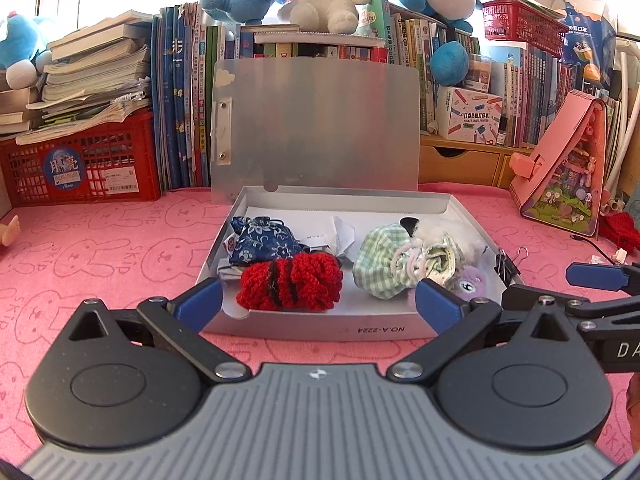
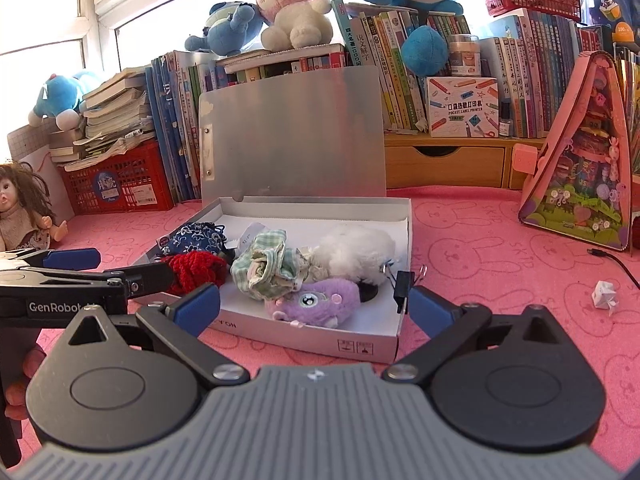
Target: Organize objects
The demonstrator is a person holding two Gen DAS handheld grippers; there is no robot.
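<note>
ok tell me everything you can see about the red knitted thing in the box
The red knitted piece is chunky crocheted yarn, bright red with a couple of thin black stripes across it, bunched into a loose roll. It lies inside the open white cardboard box, at the near left, close to the front wall. The blue floral drawstring pouch sits right behind it, touching, with crumpled paper beside that. The green checked cloth bundle lies to its right with a narrow gap between. No gripper touches it.
</note>
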